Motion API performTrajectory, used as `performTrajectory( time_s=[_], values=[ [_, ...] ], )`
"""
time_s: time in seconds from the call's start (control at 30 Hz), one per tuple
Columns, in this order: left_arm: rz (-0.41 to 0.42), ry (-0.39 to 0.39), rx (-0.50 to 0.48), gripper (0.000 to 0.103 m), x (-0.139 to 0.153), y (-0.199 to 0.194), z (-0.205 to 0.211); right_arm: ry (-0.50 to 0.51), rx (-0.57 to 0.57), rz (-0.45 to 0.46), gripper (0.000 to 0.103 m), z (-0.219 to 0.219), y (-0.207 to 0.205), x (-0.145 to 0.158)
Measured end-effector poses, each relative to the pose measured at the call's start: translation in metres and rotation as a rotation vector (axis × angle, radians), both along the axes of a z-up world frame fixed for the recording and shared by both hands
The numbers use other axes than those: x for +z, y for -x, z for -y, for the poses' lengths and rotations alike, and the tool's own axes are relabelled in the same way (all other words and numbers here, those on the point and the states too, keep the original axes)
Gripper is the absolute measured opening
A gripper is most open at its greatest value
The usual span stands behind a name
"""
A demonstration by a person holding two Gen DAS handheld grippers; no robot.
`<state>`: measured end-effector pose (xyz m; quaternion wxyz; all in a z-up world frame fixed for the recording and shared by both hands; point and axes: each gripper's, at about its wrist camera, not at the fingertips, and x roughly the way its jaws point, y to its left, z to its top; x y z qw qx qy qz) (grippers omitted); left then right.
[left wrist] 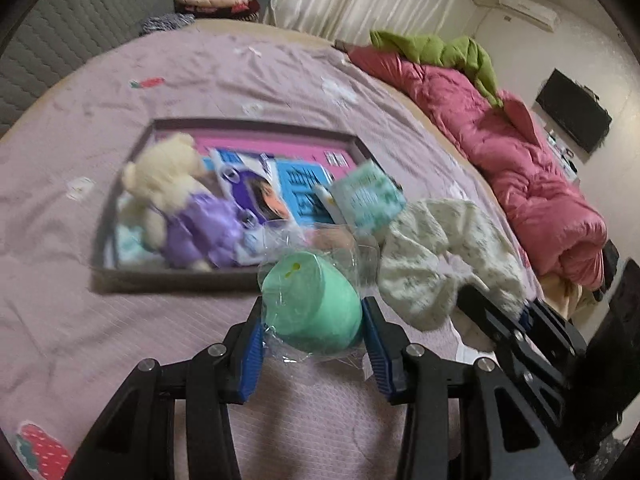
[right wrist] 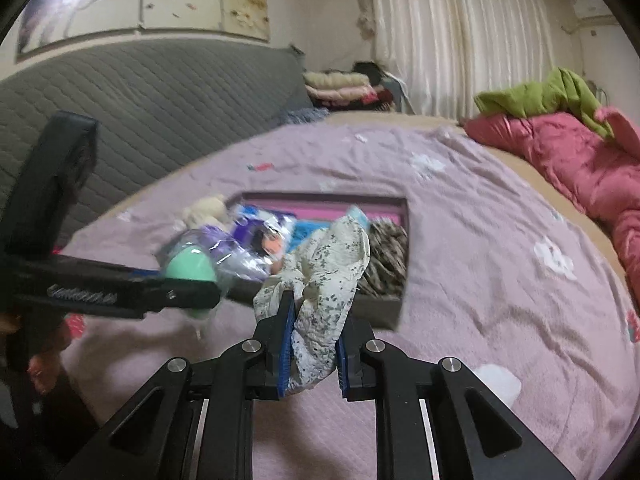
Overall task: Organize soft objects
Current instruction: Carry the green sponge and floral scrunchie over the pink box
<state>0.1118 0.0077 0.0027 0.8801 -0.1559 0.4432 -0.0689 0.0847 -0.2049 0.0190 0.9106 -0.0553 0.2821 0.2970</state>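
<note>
My left gripper [left wrist: 312,322] is shut on a mint-green soft toy in clear plastic wrap [left wrist: 314,308], held above the bed in front of the grey box [left wrist: 168,278]. The toy also shows in the right wrist view [right wrist: 190,268]. My right gripper [right wrist: 310,338] is shut on a cream floral cloth [right wrist: 324,280], which hangs near the box's front edge; the cloth also shows in the left wrist view [left wrist: 436,256]. The box [right wrist: 380,308] holds a cream teddy bear in purple [left wrist: 180,200], plastic packets [left wrist: 260,188] and a striped cloth [right wrist: 386,260].
The box sits on a lilac bedspread [left wrist: 100,340]. A pink quilt [left wrist: 528,168] with a green blanket [left wrist: 448,52] lies along the bed's right side. A grey quilted headboard [right wrist: 140,92] and folded blankets [right wrist: 340,84] stand behind. White curtains [right wrist: 460,40] hang at the back.
</note>
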Motion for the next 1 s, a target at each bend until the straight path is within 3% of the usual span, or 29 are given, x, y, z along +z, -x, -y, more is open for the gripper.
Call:
performTrajectory(
  time_s=[0.37,1.0],
  values=[
    [0.056,-0.009,0.069,0.045,0.017,-0.014,-0.032,0.001,-0.023,0.067,0.018,-0.034,-0.025,0.013],
    [0.049,-0.065,0.087,0.045,0.007,-0.054,-0.038,-0.008,-0.071,0.068,0.018,-0.052,-0.067,0.001]
  ],
)
